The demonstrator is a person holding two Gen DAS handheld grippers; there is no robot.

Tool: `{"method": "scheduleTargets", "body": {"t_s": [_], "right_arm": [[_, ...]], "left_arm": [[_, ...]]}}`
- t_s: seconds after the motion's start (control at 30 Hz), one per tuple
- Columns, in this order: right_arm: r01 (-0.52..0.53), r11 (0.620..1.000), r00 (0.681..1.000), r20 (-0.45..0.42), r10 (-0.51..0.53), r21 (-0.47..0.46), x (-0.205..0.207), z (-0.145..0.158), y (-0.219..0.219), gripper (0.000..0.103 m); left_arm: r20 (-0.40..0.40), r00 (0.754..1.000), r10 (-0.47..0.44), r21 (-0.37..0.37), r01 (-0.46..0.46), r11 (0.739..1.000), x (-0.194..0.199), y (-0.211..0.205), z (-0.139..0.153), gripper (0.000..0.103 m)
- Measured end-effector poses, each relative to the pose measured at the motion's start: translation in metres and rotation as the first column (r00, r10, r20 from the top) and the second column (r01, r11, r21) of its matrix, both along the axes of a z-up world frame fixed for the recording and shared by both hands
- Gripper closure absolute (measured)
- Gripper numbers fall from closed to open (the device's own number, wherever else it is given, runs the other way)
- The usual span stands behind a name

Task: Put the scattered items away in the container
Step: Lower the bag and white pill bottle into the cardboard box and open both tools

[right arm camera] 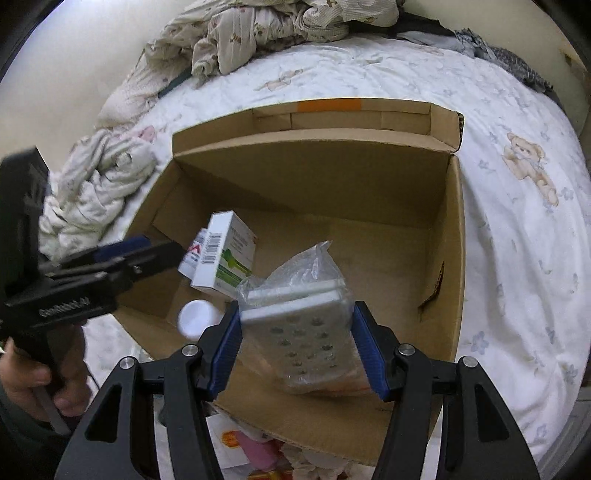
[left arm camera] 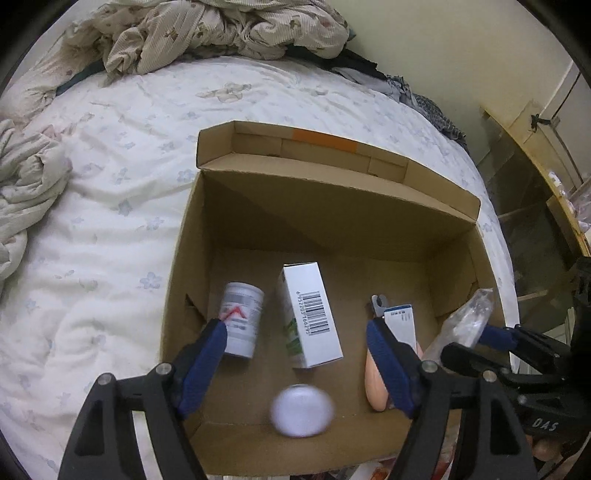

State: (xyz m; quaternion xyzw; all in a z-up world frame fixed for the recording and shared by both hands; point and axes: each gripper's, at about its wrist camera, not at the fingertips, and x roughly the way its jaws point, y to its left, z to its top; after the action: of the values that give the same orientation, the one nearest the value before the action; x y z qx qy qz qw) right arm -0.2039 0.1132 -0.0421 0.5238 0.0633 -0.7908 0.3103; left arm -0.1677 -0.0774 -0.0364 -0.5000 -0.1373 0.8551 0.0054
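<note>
An open cardboard box (left arm camera: 332, 177) (right arm camera: 314, 144) stands on the bed. On its floor lie a white bottle (left arm camera: 242, 321) with a red mark, a white carton (left arm camera: 314, 314) (right arm camera: 225, 254) with a barcode, a small tube box (left arm camera: 400, 325) and a peach-coloured item (left arm camera: 375, 384). My left gripper (left arm camera: 295, 328) (right arm camera: 173, 251) hangs open over the box, nothing between its pads. Below it a white round thing (left arm camera: 301, 410) (right arm camera: 197, 317) shows blurred. My right gripper (right arm camera: 295, 321) (left arm camera: 472, 339) is shut on a grey perforated item in a clear plastic bag (right arm camera: 299, 325) (left arm camera: 465, 325), above the box's near right part.
Crumpled bedding (left arm camera: 207, 33) is heaped at the head of the bed and more (left arm camera: 26, 177) at the left. Wooden furniture (left arm camera: 535, 147) stands to the right of the bed. Pink and orange items (right arm camera: 255, 450) lie under the box's near edge. A hand (right arm camera: 33, 380) grips the left gripper's handle.
</note>
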Motion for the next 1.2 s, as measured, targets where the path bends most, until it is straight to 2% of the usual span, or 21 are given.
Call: {"method": "scheduleTargets", "body": {"t_s": [0.17,0.23,0.3,0.37,0.5,0.67,0.77,1.07,1.2], "right_arm": [[-0.003,0.999,1.0,-0.014,0.003,0.047,0.001,-0.002,-0.003,0.039],[0.001,0.999,1.0,-0.004,0.0,0.042,-0.001,-0.002,-0.004,0.034],[0.022,0.999,1.0,-0.003,-0.022,0.032,-0.002,0.001,-0.002,0.021],[0.05,0.999,0.999,-0.005,-0.05,0.016,-0.004,0.005,0.001,0.021],[0.089,0.993,0.995,-0.034,-0.092,-0.074,-0.006,0.026,0.011,0.021],[0.112,0.984,0.989,-0.079,-0.123,-0.136,-0.003,0.048,0.024,0.021],[0.129,0.976,0.987,-0.076,-0.144,-0.174,-0.002,0.057,0.033,0.021],[0.154,0.955,0.981,-0.073,-0.178,-0.255,0.017,0.08,0.06,0.021],[0.126,0.954,0.985,-0.084,-0.154,-0.271,0.032,0.09,0.069,0.021]], "left_arm": [[0.0,1.0,-0.002,-0.017,0.002,1.0,0.001,0.0,0.0,0.025],[0.004,1.0,-0.003,-0.017,0.003,1.0,0.0,0.0,0.0,0.025],[0.005,1.0,-0.007,-0.019,0.007,1.0,-0.003,0.001,0.0,0.025],[0.004,1.0,-0.013,-0.025,0.013,1.0,-0.002,0.001,0.0,0.025],[0.004,1.0,-0.015,-0.023,0.015,1.0,-0.003,0.002,0.001,0.025],[-0.02,1.0,-0.004,-0.031,0.003,1.0,0.006,0.004,0.013,0.025],[-0.025,1.0,-0.009,-0.096,0.006,0.995,0.016,0.012,0.025,0.025],[0.016,0.998,-0.055,-0.162,0.057,0.985,0.07,0.024,0.059,0.025],[0.032,0.998,-0.055,-0.178,0.06,0.982,0.094,0.023,0.068,0.025]]}}
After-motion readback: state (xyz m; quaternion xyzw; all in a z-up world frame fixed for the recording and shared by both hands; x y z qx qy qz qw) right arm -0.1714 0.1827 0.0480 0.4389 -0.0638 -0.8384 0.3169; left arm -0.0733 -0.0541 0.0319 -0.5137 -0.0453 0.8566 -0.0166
